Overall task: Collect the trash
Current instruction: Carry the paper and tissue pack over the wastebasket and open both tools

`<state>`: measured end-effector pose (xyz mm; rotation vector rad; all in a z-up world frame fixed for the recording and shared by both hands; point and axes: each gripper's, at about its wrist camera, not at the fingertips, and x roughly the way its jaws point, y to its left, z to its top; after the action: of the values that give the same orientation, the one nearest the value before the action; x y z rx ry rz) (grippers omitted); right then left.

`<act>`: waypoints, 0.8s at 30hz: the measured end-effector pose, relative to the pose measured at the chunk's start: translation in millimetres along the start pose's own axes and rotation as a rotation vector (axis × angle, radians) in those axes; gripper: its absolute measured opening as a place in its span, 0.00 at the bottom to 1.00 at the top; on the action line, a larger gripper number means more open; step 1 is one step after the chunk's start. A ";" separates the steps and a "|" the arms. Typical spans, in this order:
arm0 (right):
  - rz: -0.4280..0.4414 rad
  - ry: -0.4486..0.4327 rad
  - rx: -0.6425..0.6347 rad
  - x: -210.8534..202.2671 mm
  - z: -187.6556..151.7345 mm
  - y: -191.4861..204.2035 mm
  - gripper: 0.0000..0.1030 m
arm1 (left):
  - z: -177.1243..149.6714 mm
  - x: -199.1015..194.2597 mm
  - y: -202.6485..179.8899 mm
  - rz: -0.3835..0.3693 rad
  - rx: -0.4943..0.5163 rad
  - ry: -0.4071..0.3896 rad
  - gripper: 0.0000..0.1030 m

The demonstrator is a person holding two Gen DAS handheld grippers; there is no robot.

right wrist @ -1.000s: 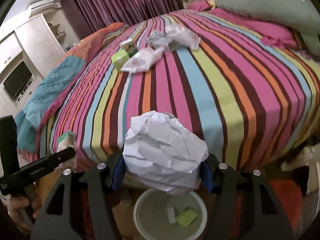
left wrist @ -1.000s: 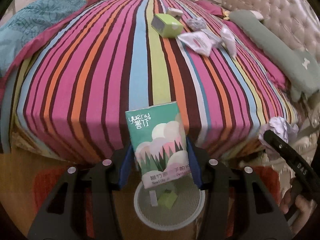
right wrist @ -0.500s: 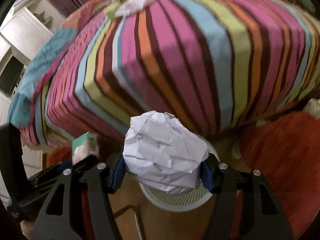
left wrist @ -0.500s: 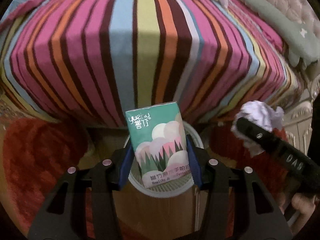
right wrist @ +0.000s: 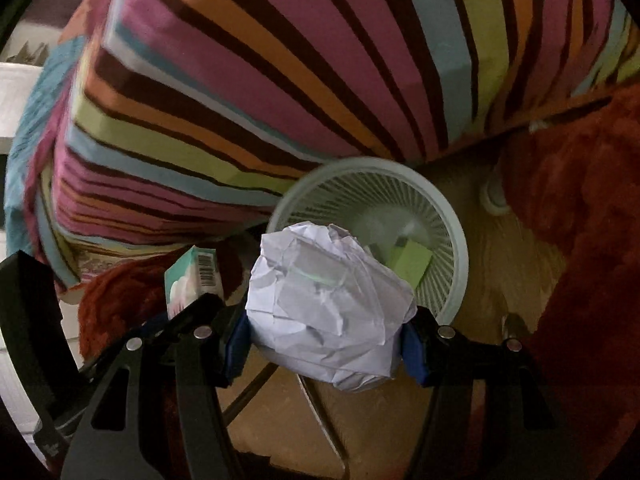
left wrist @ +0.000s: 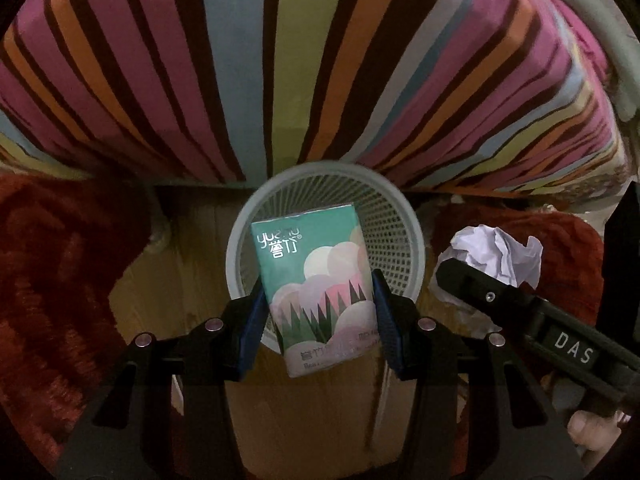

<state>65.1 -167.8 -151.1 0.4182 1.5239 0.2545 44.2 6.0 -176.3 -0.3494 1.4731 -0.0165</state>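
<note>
A second ago the top of the striped bed and the trash on it were seen past both grippers; now only the bed's side [left wrist: 320,60] is seen, and the white mesh bin [left wrist: 394,216] on the wooden floor [left wrist: 304,420] looks much bigger and closer. Both views have been tipped down toward it.

The green tissue pack [left wrist: 316,292] is clamped between the blue pads of the left gripper [left wrist: 318,320]. The pack is held upright, with white letters and pink clouds on its front, right over the bin's mouth.

The crumpled white paper ball [right wrist: 328,308] is squeezed in the jaws of the right gripper [right wrist: 324,344], over the bin's rim at 7 o'clock. A light green box [right wrist: 412,264] is lying inside the bin. Red fluffy rugs [left wrist: 56,280] are seen at 3 and 9 o'clock of the bin.
</note>
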 end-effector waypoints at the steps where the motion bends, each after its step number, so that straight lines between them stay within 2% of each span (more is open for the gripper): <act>1: -0.007 0.007 0.007 3.2 0.2 -0.5 0.57 | 1.4 4.0 0.1 0.001 -0.004 0.012 0.48; 6: -0.037 0.048 0.034 20.5 0.0 -3.4 0.57 | 2.7 24.9 0.1 0.013 -0.012 0.070 0.48; 13: -0.069 0.105 0.090 44.0 3.2 -12.8 0.57 | 2.9 40.9 -5.5 0.038 0.015 0.108 0.48; 24: -0.094 0.151 0.147 64.1 6.9 -24.2 0.57 | 2.4 67.6 -5.5 0.062 0.014 0.185 0.48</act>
<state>72.2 -163.9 -219.4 0.4504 1.7118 0.1021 54.8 -13.7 -240.4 -0.2969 1.6659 -0.0095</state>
